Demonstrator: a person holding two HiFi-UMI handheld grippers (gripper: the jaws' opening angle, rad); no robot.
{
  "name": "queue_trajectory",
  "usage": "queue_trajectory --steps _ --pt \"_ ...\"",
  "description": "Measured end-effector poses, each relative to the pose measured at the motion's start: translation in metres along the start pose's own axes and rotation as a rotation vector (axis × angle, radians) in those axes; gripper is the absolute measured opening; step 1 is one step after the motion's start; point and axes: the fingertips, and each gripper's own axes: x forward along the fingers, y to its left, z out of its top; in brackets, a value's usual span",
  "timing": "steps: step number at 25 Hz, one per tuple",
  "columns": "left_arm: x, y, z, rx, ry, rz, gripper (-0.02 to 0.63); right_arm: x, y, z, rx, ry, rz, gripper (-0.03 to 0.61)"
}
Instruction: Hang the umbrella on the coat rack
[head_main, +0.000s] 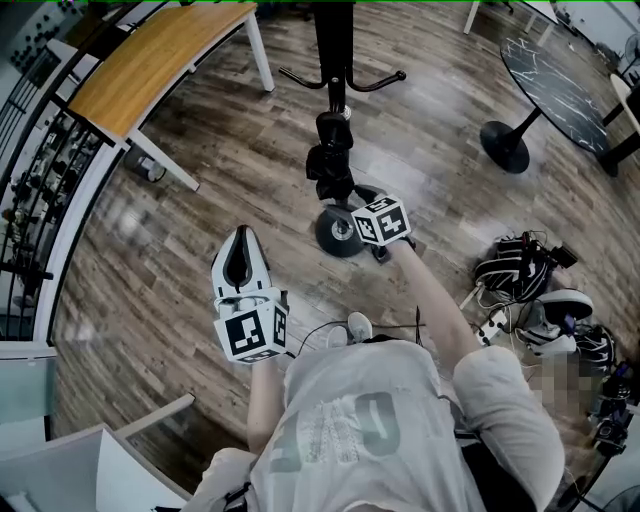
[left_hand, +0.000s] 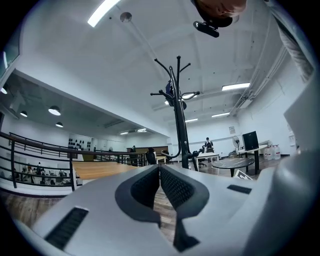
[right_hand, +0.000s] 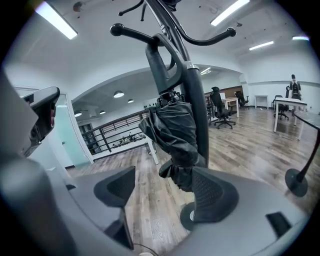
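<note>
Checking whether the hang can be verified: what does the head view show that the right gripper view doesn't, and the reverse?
Head view only: the left gripper, shut and held back from the rack, and a cable heap on the floor. Right gripper view only: the handle hung on a rack arm, with the right gripper open, its jaws off the fabric. Both: the umbrella hanging against the rack.
</note>
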Motion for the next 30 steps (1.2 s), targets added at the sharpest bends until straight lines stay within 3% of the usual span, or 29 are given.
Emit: queue_trajectory --steps 6,16,18,24,30 --pt "-0.002 -0.006 0.009 -0.004 -0.017 -0.019 0.031 -0.032 -0.001 0.027 0.021 -0.093 -0.033 0.341" --pt "-0.012 -0.031 0.024 -0.027 -0.069 -0.083 0.031 -0.164 0.052 0.11 -0.164 -0.437 -0.147 0.335" --pt "-0.013 -0.039 0.029 -0.045 -0.082 -0.106 0.031 -0.194 0.063 0.119 -0.22 -0.514 -0.219 0.224" --pt "-0.019 -0.062 0.037 -0.043 -0.109 -0.166 0.031 -0.241 0.096 0.111 -0.26 -0.594 -0.298 0.084" --pt "-0.027 -0.076 0.044 -0.035 -0.135 -0.217 0.031 -0.265 0.117 0.088 -0.261 -0.606 -0.376 0.035"
